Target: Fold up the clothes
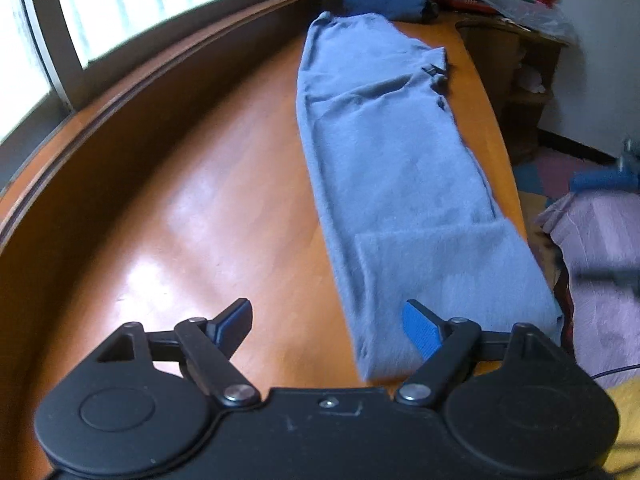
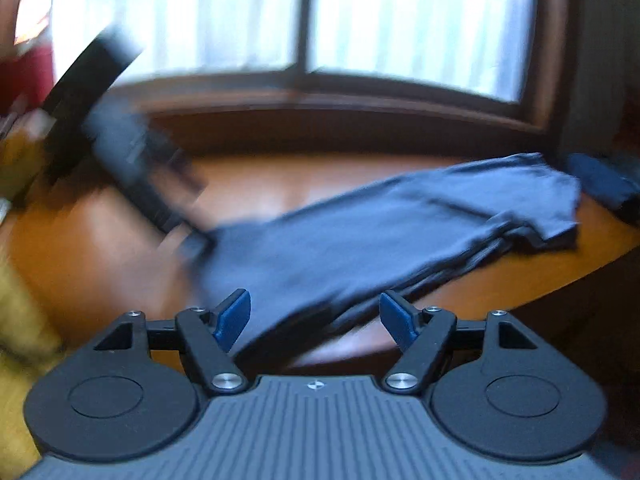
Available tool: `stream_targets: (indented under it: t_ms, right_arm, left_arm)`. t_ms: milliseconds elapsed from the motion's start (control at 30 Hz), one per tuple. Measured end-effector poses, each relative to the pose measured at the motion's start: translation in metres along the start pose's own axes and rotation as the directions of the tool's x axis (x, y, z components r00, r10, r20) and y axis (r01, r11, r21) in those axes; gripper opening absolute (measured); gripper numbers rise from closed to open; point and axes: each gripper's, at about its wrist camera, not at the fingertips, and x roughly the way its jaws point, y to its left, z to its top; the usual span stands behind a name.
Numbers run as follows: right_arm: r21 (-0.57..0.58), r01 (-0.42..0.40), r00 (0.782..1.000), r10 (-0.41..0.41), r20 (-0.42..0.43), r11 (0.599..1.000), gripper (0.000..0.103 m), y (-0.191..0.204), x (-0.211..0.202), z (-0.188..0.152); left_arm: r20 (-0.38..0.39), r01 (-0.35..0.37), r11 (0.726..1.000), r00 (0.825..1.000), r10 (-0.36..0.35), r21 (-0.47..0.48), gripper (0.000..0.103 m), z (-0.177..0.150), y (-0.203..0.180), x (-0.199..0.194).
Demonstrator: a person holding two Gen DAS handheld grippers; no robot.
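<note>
A: Where does the fold stand?

B: The long blue-grey knit garment (image 1: 384, 168) lies flat on the glossy orange-brown wooden table (image 1: 208, 208), already narrowed into a long strip that runs away from the near edge toward the window end. One sleeve sticks out at the far side, and a lower panel looks doubled over near the hem. So I'd judge the lengthwise folds done and the crosswise fold not yet made.

A: And the tools?

B: The left gripper (image 1: 330, 330) hovers over the near hem, its blue-padded jaws spread with nothing between them. The right gripper (image 2: 315, 316) is also spread and empty, above the cloth's long edge. Its view is badly smeared, so I can't tell whether a pad brushes the fabric.

A: Next move?

B: Probably each gripper takes a corner of the near hem, pinching all layers together, then both lift and carry it toward the collar end. They'd need to travel evenly, or the strip will skew. The darker blue folded clothes (image 1: 386, 4) at the far end suggest where the finished bundle goes.
</note>
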Motion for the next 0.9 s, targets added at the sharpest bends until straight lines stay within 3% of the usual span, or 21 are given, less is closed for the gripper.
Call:
stream_targets:
  t_ms: [100, 267, 333, 467, 533, 700, 800, 900]
  right_arm:
    - [-0.046, -0.033, 0.998, 0.031, -0.047, 0.998, 0.07, 0.026, 0.005, -0.012]
    - [-0.008, 0.001, 0.998, -0.001, -0.06, 1.0, 0.063, 0.042, 0.021, -0.017]
    - [0.016, 0.015, 0.996, -0.014, -0.084, 1.0, 0.045, 0.044, 0.028, -0.017]
    - [0.071, 0.028, 0.994, -0.02, -0.103, 0.997, 0.036, 0.035, 0.039, -0.012]
    - [0.12, 0.011, 0.994, 0.003, -0.111, 0.993, 0.035, 0.027, 0.04, -0.008]
    - [0.247, -0.025, 0.993, 0.053, -0.108, 0.969, 0.035, 0.011, 0.04, -0.007]
    - [0.246, -0.018, 0.993, 0.046, -0.11, 0.969, 0.035, 0.012, 0.039, -0.006]
    - [0.198, 0.024, 0.993, 0.0, -0.117, 0.98, 0.053, 0.018, 0.034, -0.004]
  left_arm:
    - [0.022, 0.017, 0.997, 1.0, -0.019, 0.077, 0.08, -0.016, -0.001, -0.012]
    - [0.022, 0.084, 0.971, 0.996, -0.091, 0.224, 0.08, -0.032, -0.016, -0.005]
    - [0.022, 0.099, 0.96, 0.994, -0.108, 0.261, 0.079, -0.033, -0.024, -0.001]
    - [0.016, 0.159, 0.952, 0.986, -0.169, 0.261, 0.063, -0.03, -0.033, 0.01]
    - [0.009, 0.175, 0.952, 0.983, -0.183, 0.251, 0.057, -0.026, -0.035, 0.013]
    - [-0.013, 0.145, 0.96, 0.989, -0.146, 0.237, 0.055, -0.02, -0.043, 0.013]
    - [-0.01, 0.16, 0.966, 0.987, -0.161, 0.205, 0.052, -0.021, -0.04, 0.012]
    - [-0.009, 0.224, 0.967, 0.974, -0.225, 0.124, 0.048, -0.019, -0.028, 0.011]
